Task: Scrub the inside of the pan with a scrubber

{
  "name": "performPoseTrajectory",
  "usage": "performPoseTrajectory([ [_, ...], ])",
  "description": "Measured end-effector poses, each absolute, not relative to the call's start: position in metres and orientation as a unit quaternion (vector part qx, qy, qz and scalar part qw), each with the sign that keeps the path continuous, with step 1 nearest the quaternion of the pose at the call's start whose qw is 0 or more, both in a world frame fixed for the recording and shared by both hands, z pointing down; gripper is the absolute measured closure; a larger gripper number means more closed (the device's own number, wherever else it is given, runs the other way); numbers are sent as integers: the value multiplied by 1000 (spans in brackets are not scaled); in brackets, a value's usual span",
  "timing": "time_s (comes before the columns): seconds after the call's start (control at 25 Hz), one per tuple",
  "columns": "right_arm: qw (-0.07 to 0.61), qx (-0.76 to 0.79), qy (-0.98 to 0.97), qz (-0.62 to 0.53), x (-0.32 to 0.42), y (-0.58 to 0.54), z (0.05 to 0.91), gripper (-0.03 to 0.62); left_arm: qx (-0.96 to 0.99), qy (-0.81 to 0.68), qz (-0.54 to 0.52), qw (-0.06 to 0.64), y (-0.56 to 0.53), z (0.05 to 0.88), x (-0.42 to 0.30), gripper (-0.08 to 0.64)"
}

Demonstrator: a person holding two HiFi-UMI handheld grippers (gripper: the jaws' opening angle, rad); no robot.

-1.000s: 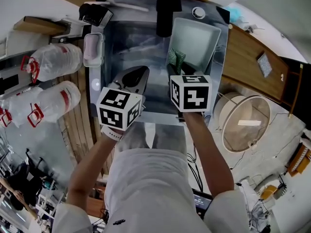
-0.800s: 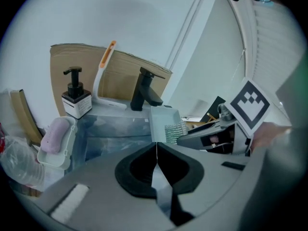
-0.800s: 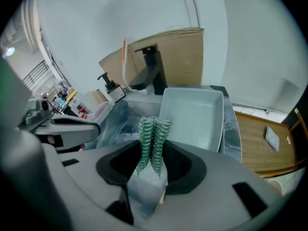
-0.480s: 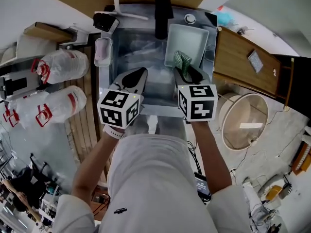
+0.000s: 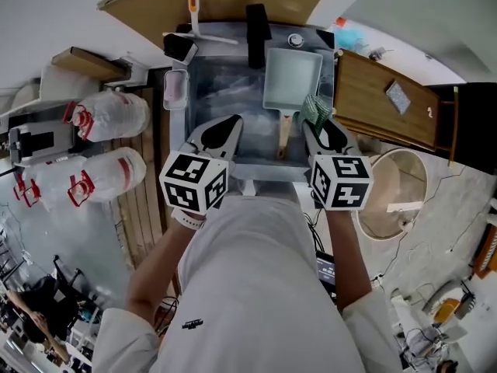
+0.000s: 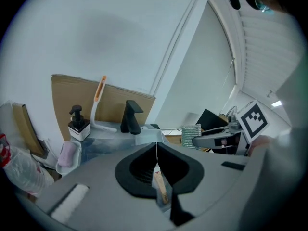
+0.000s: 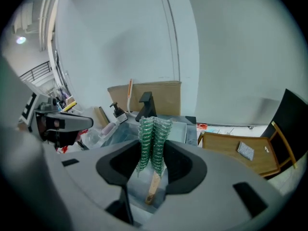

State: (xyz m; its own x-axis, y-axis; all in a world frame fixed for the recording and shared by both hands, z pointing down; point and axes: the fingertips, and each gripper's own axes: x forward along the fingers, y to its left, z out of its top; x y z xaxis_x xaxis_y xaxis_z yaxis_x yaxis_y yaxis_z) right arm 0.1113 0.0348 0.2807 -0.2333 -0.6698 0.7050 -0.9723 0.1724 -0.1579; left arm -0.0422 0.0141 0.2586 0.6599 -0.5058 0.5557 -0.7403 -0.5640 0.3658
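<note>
Gripping the green scrubber (image 7: 154, 136) firmly between its jaws, the right tool (image 5: 316, 129) hung over the right edge of the sink (image 5: 221, 84), and the scrubber stood upright out of the jaws. The left tool (image 6: 156, 153) had its jaws pressed together with nothing between them, over the near left part of the sink. The pan (image 5: 293, 76) lay in the right half of the sink, its wooden handle (image 5: 284, 134) pointing to the near edge. A black faucet (image 5: 257, 26) stood at the far edge.
</note>
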Motion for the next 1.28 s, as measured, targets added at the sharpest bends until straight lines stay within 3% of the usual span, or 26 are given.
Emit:
performPoseTrajectory([
  [0.48,205,547,-777,233,107,63,206,440,879,-366,179,250,22,208,-54,555],
  [1.28,212,531,-795,205,105,60,201,440,891,-342,170,247,20,197,-21,554],
])
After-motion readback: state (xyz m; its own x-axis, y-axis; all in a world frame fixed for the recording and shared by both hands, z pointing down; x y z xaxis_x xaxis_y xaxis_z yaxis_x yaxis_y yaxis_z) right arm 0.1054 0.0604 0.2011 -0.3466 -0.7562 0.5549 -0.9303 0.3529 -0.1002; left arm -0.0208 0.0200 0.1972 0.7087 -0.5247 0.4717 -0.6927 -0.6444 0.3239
